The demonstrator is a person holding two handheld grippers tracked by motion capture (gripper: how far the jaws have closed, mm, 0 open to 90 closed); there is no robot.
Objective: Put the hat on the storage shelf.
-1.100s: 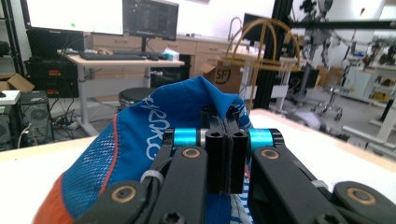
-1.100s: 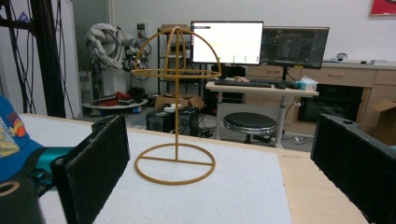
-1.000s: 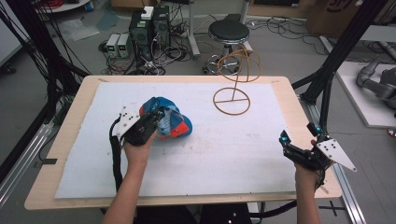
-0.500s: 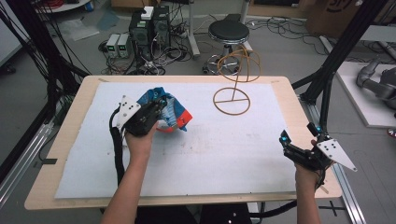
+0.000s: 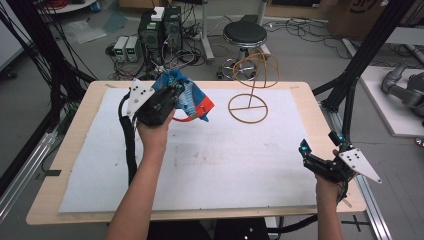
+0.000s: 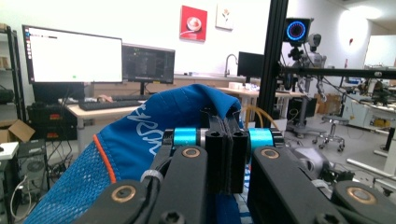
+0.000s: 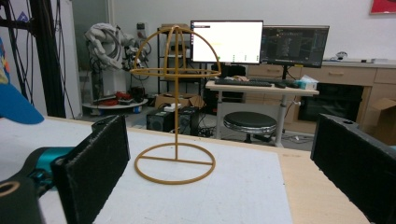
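A blue cap (image 5: 194,99) with mesh panels and a red brim hangs in the air over the table's back left. My left gripper (image 5: 172,95) is shut on its fabric. In the left gripper view the jaws are pressed together on the blue cap (image 6: 140,135), with the left gripper (image 6: 227,122) pinching a fold at its top edge. A gold wire hat stand (image 5: 251,90) rises at the back centre-right, to the right of the cap. My right gripper (image 5: 320,147) is open near the table's front right corner; in its own view the right gripper (image 7: 224,177) faces the hat stand (image 7: 176,102).
A white mat (image 5: 215,170) covers most of the wooden table (image 5: 70,150). A black stool (image 5: 244,35) and electronics boxes (image 5: 160,27) stand on the floor behind. Black frame posts (image 5: 350,85) rise at the right. The cap's blue edge (image 7: 14,109) shows at the left of the right gripper view.
My left gripper has lifted the cap off the mat and carried it up and toward the back of the table. The right gripper has stayed in place.
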